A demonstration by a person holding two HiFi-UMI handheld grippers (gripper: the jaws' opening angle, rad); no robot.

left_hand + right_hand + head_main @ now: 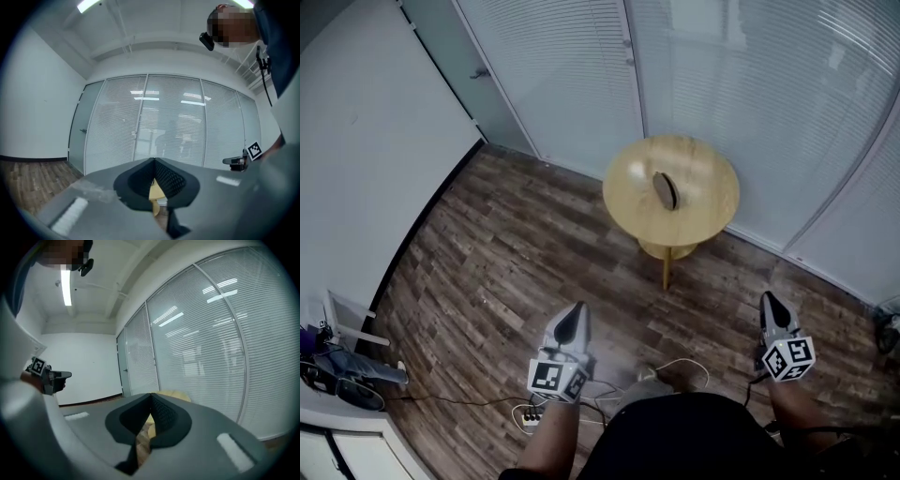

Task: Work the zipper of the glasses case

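A dark oval glasses case lies on the round wooden side table ahead of me in the head view. My left gripper and right gripper are both held low over the floor, well short of the table, and both are shut with nothing between their tips. In the left gripper view the jaws meet tip to tip, with a sliver of the table showing through the gap. The right gripper view has its jaws closed too, the table's edge just beyond them.
Frosted glass walls with blinds curve behind the table. A white cable and power strip lie on the wood floor near my feet. A low white shelf with dark items stands at the left. The right gripper shows in the left gripper view.
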